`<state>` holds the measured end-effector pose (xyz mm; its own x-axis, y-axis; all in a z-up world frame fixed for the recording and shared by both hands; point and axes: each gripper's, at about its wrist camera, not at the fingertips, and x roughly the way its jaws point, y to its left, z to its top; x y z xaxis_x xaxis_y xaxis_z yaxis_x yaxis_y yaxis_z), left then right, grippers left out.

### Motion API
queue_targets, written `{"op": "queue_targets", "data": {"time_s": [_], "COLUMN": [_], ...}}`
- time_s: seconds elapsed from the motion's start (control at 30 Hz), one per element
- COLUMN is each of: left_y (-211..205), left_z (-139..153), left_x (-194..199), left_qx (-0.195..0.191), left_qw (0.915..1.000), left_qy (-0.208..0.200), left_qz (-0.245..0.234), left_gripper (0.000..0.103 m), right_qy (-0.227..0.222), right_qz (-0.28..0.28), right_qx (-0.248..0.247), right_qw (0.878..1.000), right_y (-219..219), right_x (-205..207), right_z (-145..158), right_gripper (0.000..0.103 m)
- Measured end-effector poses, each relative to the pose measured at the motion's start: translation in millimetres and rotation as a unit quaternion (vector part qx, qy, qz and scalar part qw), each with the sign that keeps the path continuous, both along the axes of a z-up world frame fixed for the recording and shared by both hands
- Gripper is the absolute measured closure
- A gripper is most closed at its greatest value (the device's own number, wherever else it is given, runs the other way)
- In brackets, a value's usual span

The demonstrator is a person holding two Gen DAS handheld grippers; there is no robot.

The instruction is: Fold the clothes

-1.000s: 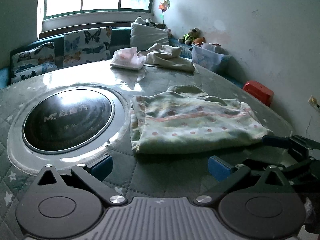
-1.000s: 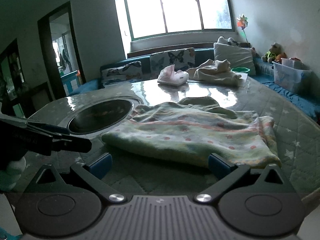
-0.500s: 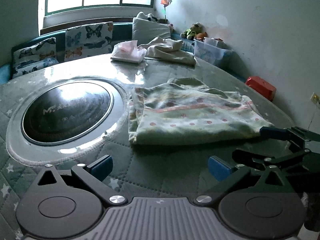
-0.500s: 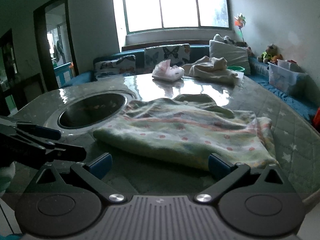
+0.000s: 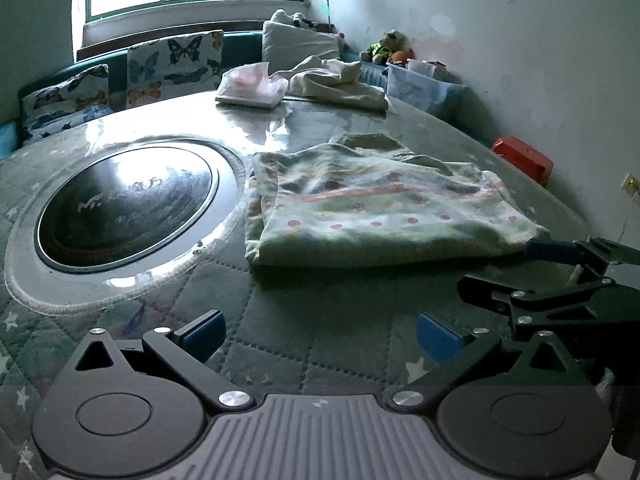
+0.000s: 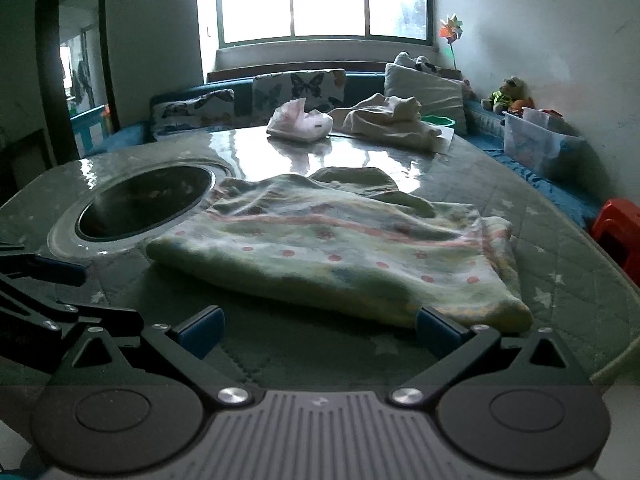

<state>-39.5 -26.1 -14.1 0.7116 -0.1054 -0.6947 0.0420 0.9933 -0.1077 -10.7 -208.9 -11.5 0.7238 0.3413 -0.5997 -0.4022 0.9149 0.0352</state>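
left wrist: right claw (image 5: pixel 516 270) beside garment (image 5: pixel 372 208), probably

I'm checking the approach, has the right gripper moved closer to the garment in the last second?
Yes. In the right wrist view the garment has come nearer, its edge now at the right gripper, and the cooktop has slid left.

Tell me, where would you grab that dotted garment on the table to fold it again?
Probably by its two near corners. The dotted garment lies flat on the table, already folded, its thick near edge facing both grippers. The open right gripper sits beside the right corner; the open left gripper would come in low at the left corner, beside the round inset plate.
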Motion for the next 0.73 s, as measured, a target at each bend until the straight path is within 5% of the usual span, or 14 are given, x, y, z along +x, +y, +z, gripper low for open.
{"op": "queue_targets", "data": {"time_s": [0.73], "left_y": [-3.0], "left_z": [1.2], "left_x": [-3.0], "left_qx": [-0.005], "left_qw": [0.9999], "left_qy": [0.002], "left_qz": [0.014], "left_gripper": [0.0], "right_qy": [-0.004], "right_qz": [0.0], "right_qx": [-0.026], "right_qw": [1.0], "right_y": [7.0], "right_x": [-0.9], "right_z": [5.1], "right_gripper": [0.0]}}
